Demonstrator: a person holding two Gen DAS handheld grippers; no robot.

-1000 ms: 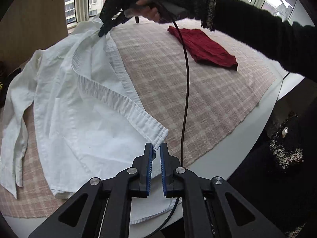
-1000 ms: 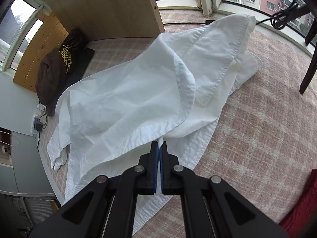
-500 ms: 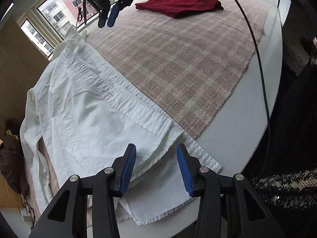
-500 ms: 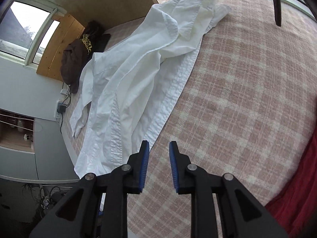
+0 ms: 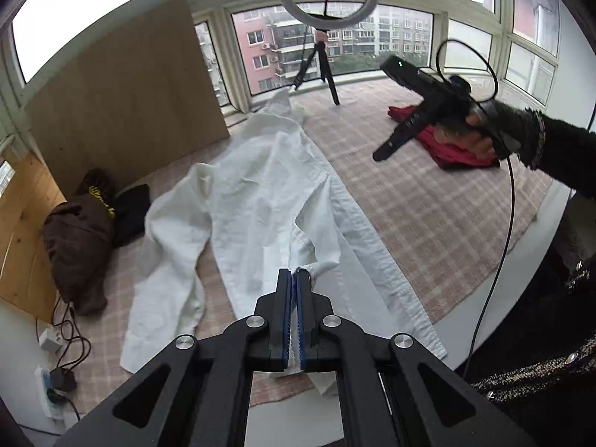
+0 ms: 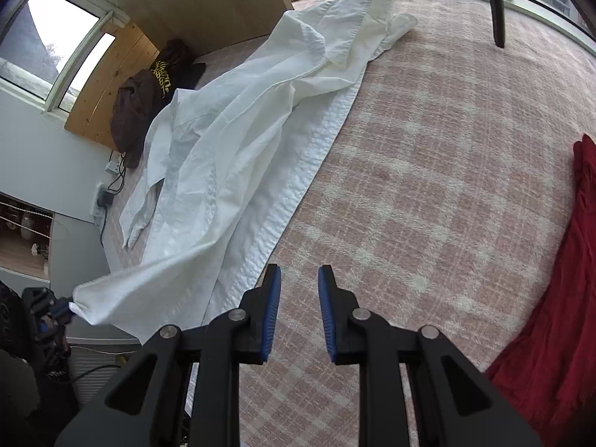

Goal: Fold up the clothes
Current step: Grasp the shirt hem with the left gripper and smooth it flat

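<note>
A white shirt lies lengthwise on the pink plaid cloth. My left gripper is shut on a bunched bit of its near hem, which rises off the cloth. In the right wrist view the lifted corner of the shirt stretches to the left gripper at the lower left. My right gripper stands open over bare plaid cloth, just right of the shirt's placket edge, with nothing between its fingers. From the left wrist view a hand holds the right gripper in the air at the right.
A folded red garment lies at the cloth's far right, also near my right gripper. A brown garment sits by the wooden board. A ring light tripod stands at the back. The white table edge runs nearby.
My left gripper opened, then shut on the shirt's hem and rose with it. My right gripper let go of the shirt, opened, and moved right over the plaid cloth.
</note>
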